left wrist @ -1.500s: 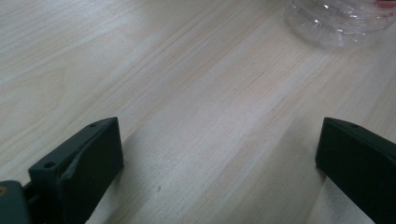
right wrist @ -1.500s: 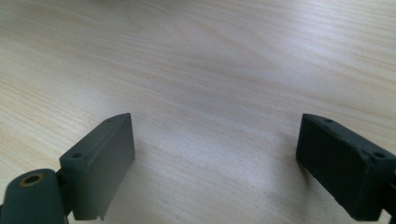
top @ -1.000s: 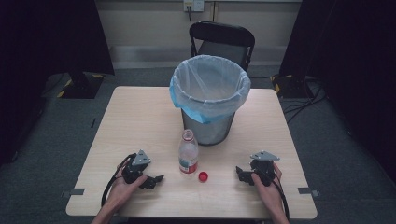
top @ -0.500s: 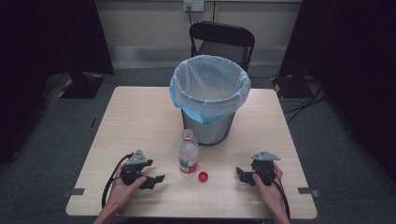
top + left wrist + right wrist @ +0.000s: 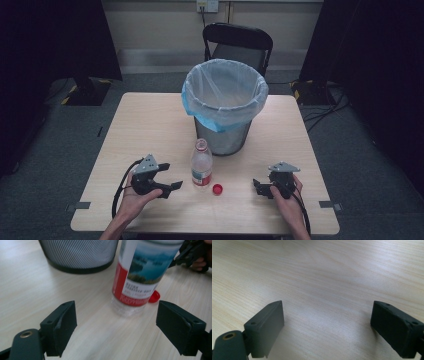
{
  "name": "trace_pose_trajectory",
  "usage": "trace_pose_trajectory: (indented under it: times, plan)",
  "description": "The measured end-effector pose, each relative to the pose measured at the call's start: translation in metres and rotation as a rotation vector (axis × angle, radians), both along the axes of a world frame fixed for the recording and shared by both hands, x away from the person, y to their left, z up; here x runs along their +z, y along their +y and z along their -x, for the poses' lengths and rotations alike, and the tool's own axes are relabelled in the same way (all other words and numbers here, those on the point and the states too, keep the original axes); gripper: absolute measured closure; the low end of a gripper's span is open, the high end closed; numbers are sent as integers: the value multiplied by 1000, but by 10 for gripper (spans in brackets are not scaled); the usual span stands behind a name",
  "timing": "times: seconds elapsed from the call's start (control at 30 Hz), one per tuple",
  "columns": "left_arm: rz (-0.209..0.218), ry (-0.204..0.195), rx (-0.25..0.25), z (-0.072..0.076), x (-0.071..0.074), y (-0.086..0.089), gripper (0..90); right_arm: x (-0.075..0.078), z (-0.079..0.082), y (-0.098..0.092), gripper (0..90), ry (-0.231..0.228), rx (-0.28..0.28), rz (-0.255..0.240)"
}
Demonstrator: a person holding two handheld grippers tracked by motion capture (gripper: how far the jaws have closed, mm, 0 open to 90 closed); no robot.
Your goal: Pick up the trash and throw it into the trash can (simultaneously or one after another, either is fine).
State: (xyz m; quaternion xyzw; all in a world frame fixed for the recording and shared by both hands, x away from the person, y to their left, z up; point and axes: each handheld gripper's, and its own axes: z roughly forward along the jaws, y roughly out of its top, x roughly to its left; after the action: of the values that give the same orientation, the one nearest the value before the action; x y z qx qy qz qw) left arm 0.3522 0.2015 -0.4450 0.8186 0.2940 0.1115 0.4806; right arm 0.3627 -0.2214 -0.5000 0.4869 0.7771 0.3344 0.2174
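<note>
An uncapped clear plastic bottle with a red-and-blue label stands upright on the wooden table, just in front of the bin. Its red cap lies on the table to its right. My left gripper hovers left of the bottle, jaws wide open and pointing at it. They have just been closing a little, with nothing between them. In the left gripper view the bottle and cap lie ahead of the left gripper. My right gripper rests open right of the cap; the right gripper faces bare wood.
A mesh waste bin lined with a blue-white plastic bag stands mid-table behind the bottle; its base shows in the left gripper view. A black chair stands beyond the table's far edge. Bare wood lies to the left and right of the bin.
My left gripper has risen off the table a little and stays aimed at the bottle. The right gripper, bottle and cap have kept still.
</note>
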Motion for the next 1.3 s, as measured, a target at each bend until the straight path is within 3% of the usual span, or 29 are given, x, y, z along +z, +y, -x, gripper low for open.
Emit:
trace_pose_trajectory:
  times: [0.17, 0.27, 0.43, 0.5, 0.57, 0.63, 0.73, 0.83, 1.0, 1.13, 1.2, 1.27, 1.3]
  plan:
    - [9, -10, -46, -4, 9, -14, 165, 0, 0, 0, 109, 0, 0, 0]
    - [-13, -39, -75, -6, 12, -26, 164, 0, 0, 0, 109, 0, 0, 0]
    - [-6, -32, -100, -15, 8, -43, 164, 0, 0, 0, 109, 0, 0, 0]
    - [-24, -42, -95, -19, 7, -50, 164, 0, 0, 0, 108, 0, 0, 0]
    - [-2, -18, -113, -24, 3, -56, 165, 0, 0, 0, 109, 0, 0, 0]
    - [-26, -19, -121, -26, 1, -61, 164, 0, 0, 0, 108, 0, 0, 0]
    - [1, -7, -129, -27, -2, -64, 164, 0, 0, 0, 108, 0, 0, 0]
    - [-21, -20, -133, -29, -5, -70, 165, 0, 0, 0, 109, 0, 0, 0]
    - [-14, -15, -139, -32, -11, -74, 165, 0, 0, 0, 109, 0, 0, 0]
    - [-43, -14, -155, -31, -15, -78, 165, 0, 0, 0, 109, 0, 0, 0]
    - [-31, -18, -153, -32, -16, -79, 168, 0, 0, 0, 109, 0, 0, 0]
    - [-21, -15, -147, -32, -17, -80, 186, 0, 0, 0, 109, 0, 0, 0]
    - [-17, -11, -151, -33, -18, -80, 242, 0, 0, 0, 108, 0, 0, 0]
